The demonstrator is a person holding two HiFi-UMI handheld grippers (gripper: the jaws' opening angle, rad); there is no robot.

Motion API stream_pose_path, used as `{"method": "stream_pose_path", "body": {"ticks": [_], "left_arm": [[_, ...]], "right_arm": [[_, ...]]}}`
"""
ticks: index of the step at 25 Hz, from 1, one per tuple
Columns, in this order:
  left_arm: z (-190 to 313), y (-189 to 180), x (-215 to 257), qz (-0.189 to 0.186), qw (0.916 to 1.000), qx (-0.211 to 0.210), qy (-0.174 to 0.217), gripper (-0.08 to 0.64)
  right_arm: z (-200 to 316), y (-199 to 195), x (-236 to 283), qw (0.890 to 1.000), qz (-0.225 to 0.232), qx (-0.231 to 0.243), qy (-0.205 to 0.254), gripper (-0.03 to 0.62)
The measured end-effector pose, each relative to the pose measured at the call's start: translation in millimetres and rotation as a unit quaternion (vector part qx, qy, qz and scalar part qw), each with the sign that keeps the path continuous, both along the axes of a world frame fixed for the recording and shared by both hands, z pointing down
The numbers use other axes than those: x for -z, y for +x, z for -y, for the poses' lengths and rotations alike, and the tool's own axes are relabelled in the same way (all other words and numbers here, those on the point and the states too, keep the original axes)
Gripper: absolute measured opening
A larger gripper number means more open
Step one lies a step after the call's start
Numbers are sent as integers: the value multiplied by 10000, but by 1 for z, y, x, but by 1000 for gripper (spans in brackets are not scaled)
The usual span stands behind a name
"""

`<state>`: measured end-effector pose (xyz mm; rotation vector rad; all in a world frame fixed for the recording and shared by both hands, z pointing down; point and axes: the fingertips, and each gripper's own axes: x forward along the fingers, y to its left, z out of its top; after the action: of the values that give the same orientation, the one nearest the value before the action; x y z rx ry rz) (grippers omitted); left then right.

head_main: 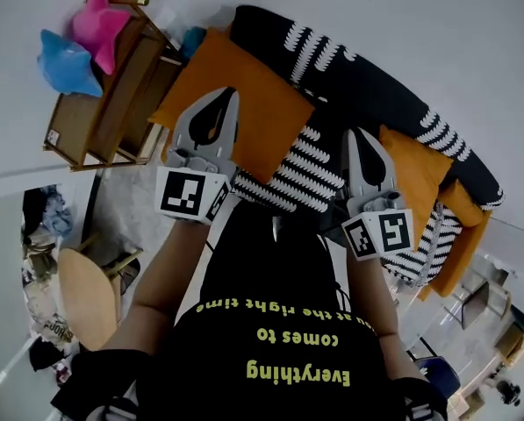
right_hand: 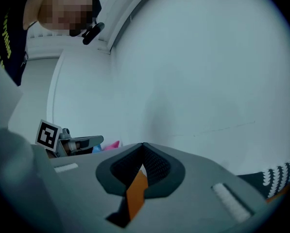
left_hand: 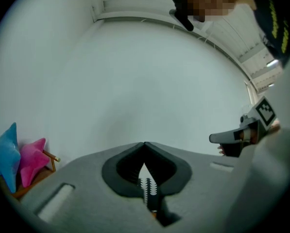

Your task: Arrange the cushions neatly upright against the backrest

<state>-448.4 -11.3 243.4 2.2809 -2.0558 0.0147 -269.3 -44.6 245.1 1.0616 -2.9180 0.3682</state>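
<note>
left gripper [head_main: 226, 95] clenched, empty | right gripper [head_main: 356, 137] same | risk: big orange cushion [head_main: 235, 103] probably flops off the sofa [head_main: 367, 95] end if grabbed by one corner

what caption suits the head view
Both shut, left gripper and right gripper face a black sofa with orange cushions.

Orange cushions [head_main: 235, 99] on black-and-white striped sofa [head_main: 354, 90]

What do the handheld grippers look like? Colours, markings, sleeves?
Both match: the left gripper and right gripper have pale grey, tapering claws around a black-lined teardrop cut-out. Each carries a white cube with black square markers. No cables visible. The person wears a black T-shirt with yellow lettering.
</note>
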Motion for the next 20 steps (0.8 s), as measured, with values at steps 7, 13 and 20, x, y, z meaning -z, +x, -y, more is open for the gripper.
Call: {"method": "stream_pose_path", "body": {"ticks": [7,13,20], "left_arm": [[45,-56,-46,79,9994,165,-298,-2],[56,-84,-85,266,9974,446,-496,-1],[65,-111,-130,354,9930,696,-892,10]], "right_arm": [[45,-54,-51,9991,-252,240,-244,12],[65,-71,-108,9968,-200,407,-657,12],[84,-84,-151,9951,-190,415,-880,12]]}}
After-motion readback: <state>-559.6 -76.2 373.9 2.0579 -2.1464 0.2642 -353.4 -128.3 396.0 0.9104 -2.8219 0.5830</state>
